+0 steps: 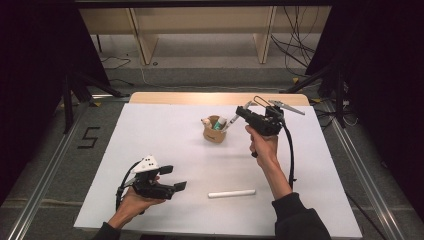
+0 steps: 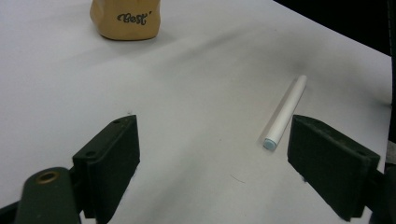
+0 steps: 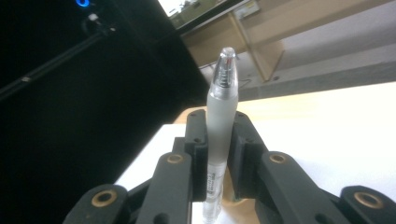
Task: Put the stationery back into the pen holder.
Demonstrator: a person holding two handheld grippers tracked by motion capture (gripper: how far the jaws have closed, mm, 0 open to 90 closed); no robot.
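My right gripper [image 3: 215,135] had its jaws clamped on a translucent pen [image 3: 222,107], lifted beside the brown cup [image 1: 214,131] at its 3 o'clock, so it could go in with the other pens. My left gripper [image 2: 212,154] had its jaws wide apart, because the white marker [image 2: 286,111] lay on the bench [image 1: 165,145] at their 1 o'clock, ready for picking.

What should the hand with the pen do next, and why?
Probably lower the pen into the brown cup. The right gripper is shut on the pen and holds it just beside the cup's top, where other pens already stand. The left gripper is open, and the white stick lies on the table near one of its fingers, so that stick likely comes after.
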